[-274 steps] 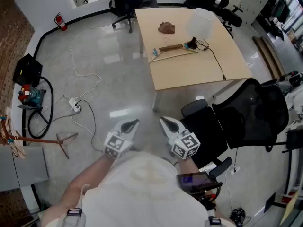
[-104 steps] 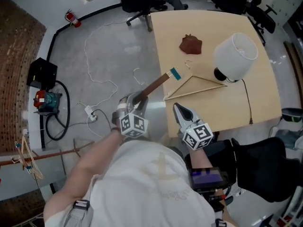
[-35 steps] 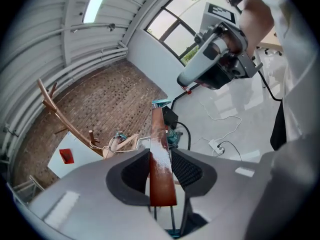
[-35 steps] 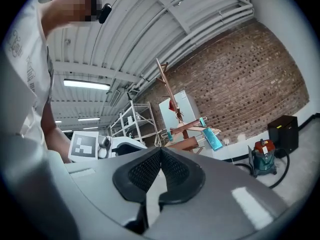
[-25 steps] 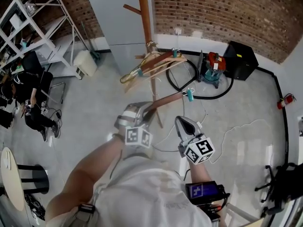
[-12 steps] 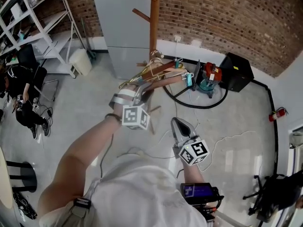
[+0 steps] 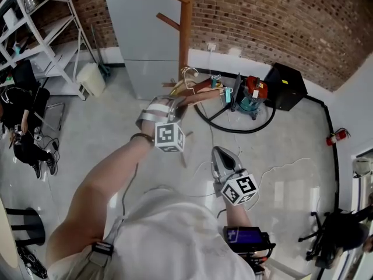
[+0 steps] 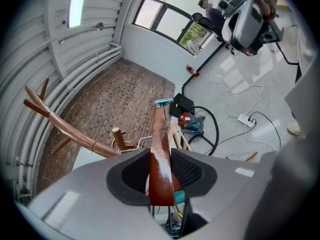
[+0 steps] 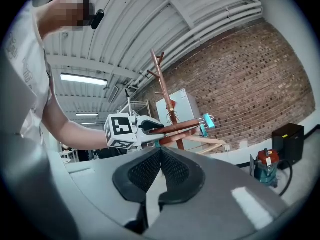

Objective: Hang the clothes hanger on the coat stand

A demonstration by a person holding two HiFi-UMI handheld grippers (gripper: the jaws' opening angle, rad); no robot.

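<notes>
My left gripper (image 7: 175,105) is shut on the dark red-brown bar of a wooden clothes hanger (image 7: 205,92) with teal clips at its far end. It holds the hanger up against the wooden coat stand (image 7: 185,28), level with other pale hangers (image 7: 182,85) hanging there. In the left gripper view the bar (image 8: 160,149) runs straight out between the pads of the left gripper (image 8: 161,156), and a stand peg (image 8: 117,134) and a metal hook (image 8: 134,143) lie just beyond. My right gripper (image 7: 217,152) hangs lower, shut and empty; the right gripper (image 9: 160,156) faces the held hanger (image 9: 180,129).
A grey cabinet (image 7: 143,34) stands behind the coat stand against the brick wall. A red and teal machine (image 7: 252,95) with a black hose, a black box (image 7: 285,77) and floor cables lie to the right. Metal shelving (image 7: 35,22) and a seated person (image 7: 23,127) are at left.
My left gripper has lifted the hanger up and forward to the coat stand, in among the hangers there. The right gripper has stayed low and shut.
</notes>
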